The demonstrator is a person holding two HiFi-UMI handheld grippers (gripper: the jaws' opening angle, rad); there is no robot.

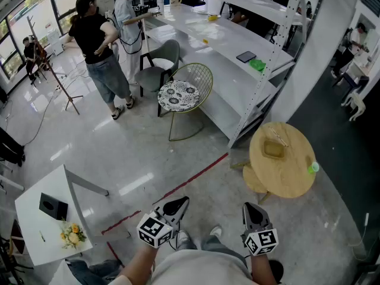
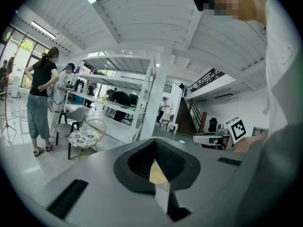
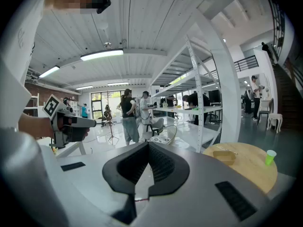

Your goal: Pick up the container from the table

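Note:
A shallow tan container lies on a round wooden table at the right of the head view, with a small green cup near the table's right edge. The right gripper view shows the same container and cup ahead to the right. My left gripper and right gripper are held low in front of me, well short of the table. Both are shut with nothing between the jaws. From their own cameras, the left gripper and right gripper show closed jaws.
A wire chair with a patterned cushion and a grey chair stand before a long white shelving counter. Two people stand at the upper left. A white side table is at the lower left. Red tape crosses the floor.

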